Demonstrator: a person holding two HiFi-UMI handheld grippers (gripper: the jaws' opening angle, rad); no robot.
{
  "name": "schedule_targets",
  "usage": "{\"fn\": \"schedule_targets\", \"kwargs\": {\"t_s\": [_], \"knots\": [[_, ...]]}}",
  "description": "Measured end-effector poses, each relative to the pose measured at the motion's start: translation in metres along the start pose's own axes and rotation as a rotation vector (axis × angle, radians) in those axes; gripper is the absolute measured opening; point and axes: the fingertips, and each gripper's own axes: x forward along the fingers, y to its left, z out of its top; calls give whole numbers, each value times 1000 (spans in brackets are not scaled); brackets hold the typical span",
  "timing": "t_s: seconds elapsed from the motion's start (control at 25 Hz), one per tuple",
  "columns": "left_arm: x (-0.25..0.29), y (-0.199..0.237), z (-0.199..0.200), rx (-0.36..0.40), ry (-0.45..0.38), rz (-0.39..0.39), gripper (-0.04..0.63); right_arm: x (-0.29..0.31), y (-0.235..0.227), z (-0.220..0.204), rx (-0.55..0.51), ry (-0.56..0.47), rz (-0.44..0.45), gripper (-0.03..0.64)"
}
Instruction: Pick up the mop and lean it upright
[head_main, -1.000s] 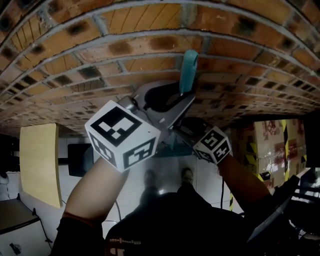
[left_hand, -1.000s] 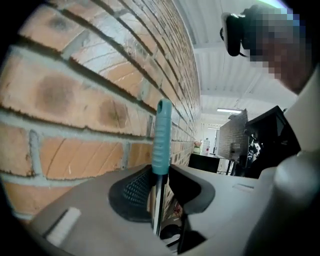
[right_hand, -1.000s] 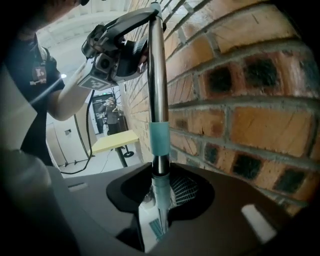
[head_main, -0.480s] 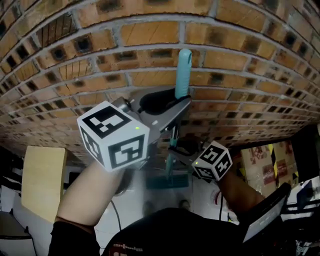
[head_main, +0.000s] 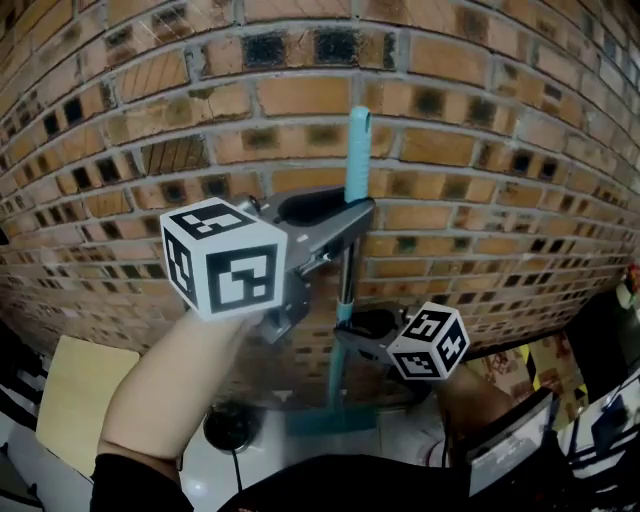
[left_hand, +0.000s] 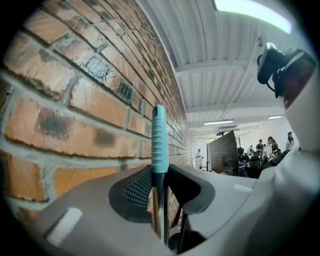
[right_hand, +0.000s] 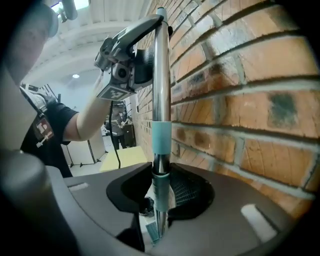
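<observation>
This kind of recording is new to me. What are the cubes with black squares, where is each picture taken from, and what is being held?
There is no robot here. A person holds a two-jaw tool in each hand, and the marked cubes are part of those tools. The wide picture comes from a camera on the person's head, looking down. The other two come from cameras riding on the tools, each looking along its own jaws. The left gripper is closed on the mop just below the teal grip at the top of its handle. The right gripper is closed on the shaft lower down. The mop stands upright close to the brick wall, with its teal head at the bottom.
</observation>
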Motion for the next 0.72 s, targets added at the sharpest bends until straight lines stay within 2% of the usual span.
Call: {"fn": "schedule_targets", "kwargs": {"t_s": [0.36,0.72], "knots": [[1,-13,85,68,-51,-32,101,-32,-2,77,-59,-52,-19,124],[10,-29,137,84,-48,-70,101,-61,3,127,-87,-64,-16,124]]}}
